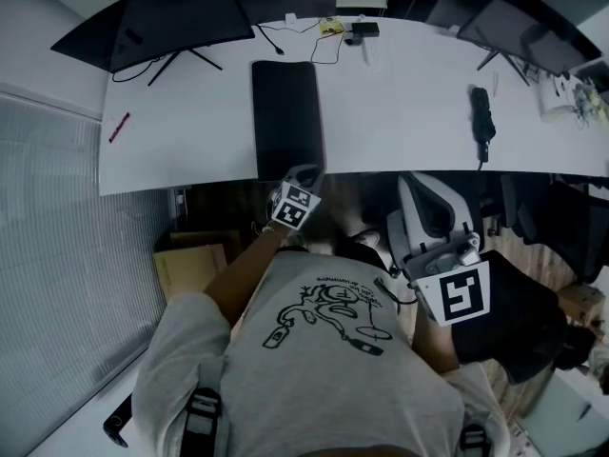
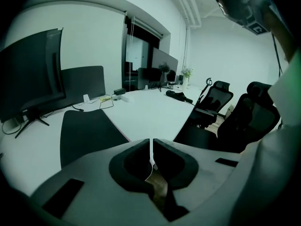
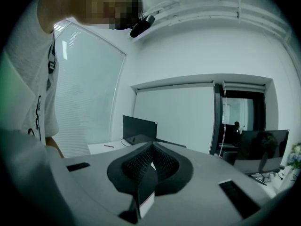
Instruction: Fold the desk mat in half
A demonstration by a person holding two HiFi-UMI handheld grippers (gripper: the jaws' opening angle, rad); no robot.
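Desk mat (image 1: pixel 285 117) lies flat on the white desk (image 1: pixel 400 131), untouched. Left gripper (image 2: pixel 151 145) hovers near its near edge and right gripper (image 3: pixel 151 146) hangs back, both clenched and empty. Approach step. Next: open the jaws and pinch one end.

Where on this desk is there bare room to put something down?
Widest bare stretch: between the desk mat and the long black object. Smaller patch: between the red pen and the mat. Crowded along the back: monitor, cables, far-right clutter.
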